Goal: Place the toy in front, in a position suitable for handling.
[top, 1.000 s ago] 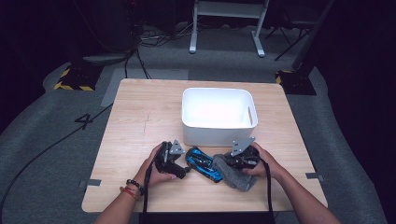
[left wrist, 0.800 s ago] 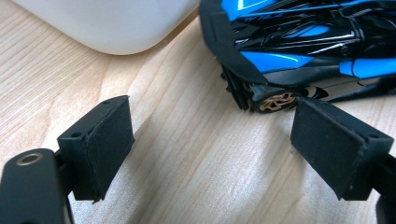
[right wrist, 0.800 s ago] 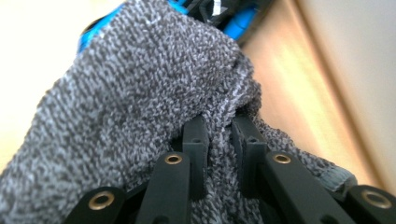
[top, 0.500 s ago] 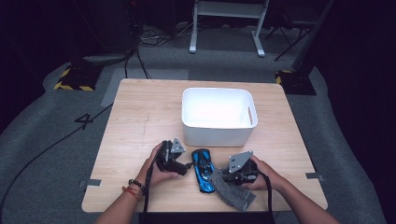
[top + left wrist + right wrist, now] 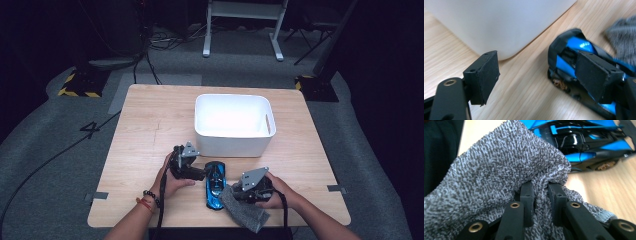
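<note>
A blue and black toy car (image 5: 215,186) lies on the wooden table (image 5: 150,115), in front of the white bin (image 5: 232,122), its length running toward the front edge. My left gripper (image 5: 201,174) sits at the car's left side with its jaws wide open. In the left gripper view (image 5: 539,72), one pad (image 5: 485,75) is over bare wood and the other overlaps the car (image 5: 566,47). My right gripper (image 5: 239,192) is shut on a grey knitted cloth (image 5: 246,214) right of the car. The cloth (image 5: 499,170) bunches between the jaws (image 5: 540,187), with the car (image 5: 584,137) just beyond.
The white bin (image 5: 499,20) stands close behind the left gripper and looks empty from above. The front table edge lies just under the cloth. Strips of grey tape (image 5: 336,189) mark the table's sides. Dark floor with cables surrounds the table.
The car has turned from a diagonal to pointing at the front edge. My right gripper with the cloth has drawn back toward the front edge. The left gripper has hardly moved.
</note>
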Motion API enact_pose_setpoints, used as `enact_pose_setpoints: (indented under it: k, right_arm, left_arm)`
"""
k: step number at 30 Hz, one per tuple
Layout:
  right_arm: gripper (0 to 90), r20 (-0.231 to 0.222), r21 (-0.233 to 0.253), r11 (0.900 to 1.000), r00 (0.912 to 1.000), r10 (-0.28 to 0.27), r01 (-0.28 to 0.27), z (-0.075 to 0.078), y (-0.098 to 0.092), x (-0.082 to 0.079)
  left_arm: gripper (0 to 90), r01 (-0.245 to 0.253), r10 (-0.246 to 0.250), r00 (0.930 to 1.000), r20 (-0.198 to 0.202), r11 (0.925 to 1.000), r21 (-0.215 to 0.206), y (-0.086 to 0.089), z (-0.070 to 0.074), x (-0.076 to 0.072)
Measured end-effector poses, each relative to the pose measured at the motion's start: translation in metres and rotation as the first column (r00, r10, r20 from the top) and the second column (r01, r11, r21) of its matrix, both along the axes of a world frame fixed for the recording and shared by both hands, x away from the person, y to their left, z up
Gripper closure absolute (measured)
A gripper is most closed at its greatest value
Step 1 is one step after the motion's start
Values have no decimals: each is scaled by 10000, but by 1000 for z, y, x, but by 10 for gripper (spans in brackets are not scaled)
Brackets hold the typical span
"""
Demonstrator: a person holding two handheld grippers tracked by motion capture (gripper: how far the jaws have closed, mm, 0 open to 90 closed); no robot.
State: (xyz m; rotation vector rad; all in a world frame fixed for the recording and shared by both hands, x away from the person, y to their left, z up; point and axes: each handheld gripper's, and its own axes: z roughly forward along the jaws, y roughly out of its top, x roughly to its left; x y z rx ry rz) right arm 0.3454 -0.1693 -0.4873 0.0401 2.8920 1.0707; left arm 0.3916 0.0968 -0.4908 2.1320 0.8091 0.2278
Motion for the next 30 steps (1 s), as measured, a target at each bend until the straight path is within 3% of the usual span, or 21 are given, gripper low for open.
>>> enact_pose_setpoints:
  k: [4, 7, 9, 11, 12, 14, 17, 19, 21, 22, 24, 27, 30]
  right_arm:
    - [766, 54, -23, 9999, 9999, 122, -122, 0, 4, -1]
    - [765, 117, -85, 9999, 9999, 55, -54, 2, 3, 0]
    - [766, 487, -191, 9995, 9985, -246, 255, 4, 1, 2]
    - [766, 703, -41, 9954, 9930, -953, 959, 5, -2, 9]
    - [765, 745, 94, 9903, 9875, -1388, 1385, 5, -4, 14]
    - [763, 967, 375, 9723, 9676, -2331, 2305, 5, -6, 26]
    - [753, 1096, 507, 9473, 9410, -3201, 3163, 2, -3, 43]
    - [752, 778, 495, 9333, 9302, -3587, 3558, -2, -1, 51]
    - [753, 737, 432, 9359, 9331, -3519, 3495, -3, 0, 52]
    - [753, 758, 314, 9428, 9398, -3333, 3318, -2, 1, 50]
    - [756, 606, 250, 9641, 9623, -2653, 2642, 0, 4, 44]
    - [757, 827, -18, 9793, 9760, -2016, 2025, 1, 9, 33]
    - [757, 531, -146, 9920, 9908, -1242, 1251, 3, 9, 24]
  left_arm:
    - [303, -9, 7, 10000, -94, 9999, -143, -2, 0, 3]
    - [409, 283, -290, 9995, -154, 9986, -445, -1, -1, 7]
    - [522, 437, -437, 9990, 20, 9984, -363, -6, -1, 9]
    - [594, 675, -669, 9976, 184, 9970, -385, -11, 0, 9]
    - [606, 840, -833, 9964, 184, 9954, -455, -12, 0, 9]
    - [647, 973, -969, 9952, 103, 9939, -520, -10, -1, 9]
    - [629, 725, -711, 9971, 260, 9958, -566, -10, -2, 9]
    - [615, 687, -662, 9970, 405, 9957, -628, -10, -4, 8]
    - [614, 682, -649, 9965, 519, 9956, -637, -10, -4, 7]
    - [612, 662, -626, 9962, 614, 9961, -589, -10, -5, 7]
    - [608, 676, -639, 9948, 796, 9967, -450, -10, -4, 6]
    - [602, 716, -679, 9942, 833, 9966, -418, -11, -4, 6]
    - [593, 750, -709, 9941, 823, 9961, -472, -10, -5, 7]
